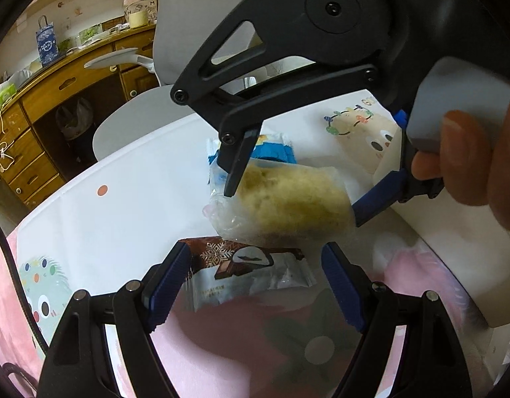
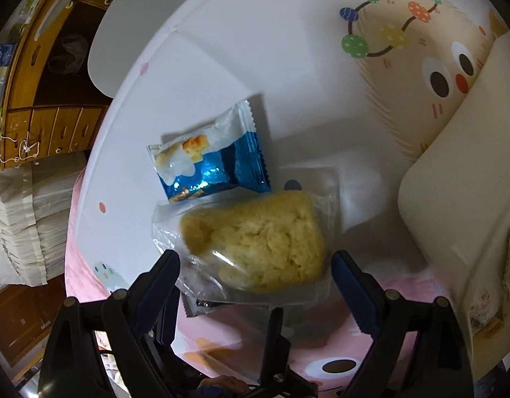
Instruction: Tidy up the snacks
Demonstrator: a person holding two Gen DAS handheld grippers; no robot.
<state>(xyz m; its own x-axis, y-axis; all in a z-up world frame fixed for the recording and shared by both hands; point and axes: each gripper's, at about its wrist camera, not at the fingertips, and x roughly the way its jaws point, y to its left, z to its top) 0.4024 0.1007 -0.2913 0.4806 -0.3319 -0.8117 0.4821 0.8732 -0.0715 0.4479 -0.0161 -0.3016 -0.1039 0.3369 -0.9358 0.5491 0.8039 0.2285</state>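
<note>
Left wrist view: left gripper (image 1: 255,275) jaws stood apart, empty; brown chocolate snack (image 1: 251,268) lay flat between them, beyond tips. Judgement: lower squarely, close across short sides. Its small print was illegible.

Right wrist view: right gripper (image 2: 255,282) jaws apart, unclamped; clear-wrapped yellow cake (image 2: 255,242) sat between tips, blue packet (image 2: 208,162) beyond. Judgement: straddle cake, squeeze gently. Labels unreadable.

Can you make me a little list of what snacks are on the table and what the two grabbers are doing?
snacks: yellow cake in clear wrap; blue packet; brown chocolate packet
layout: cake lies between the other two, overlapping the chocolate packet
surface: cartoon tablecloth
right gripper: open, fingers either side of the cake
left gripper: open, over the chocolate packet
held: nothing
</note>
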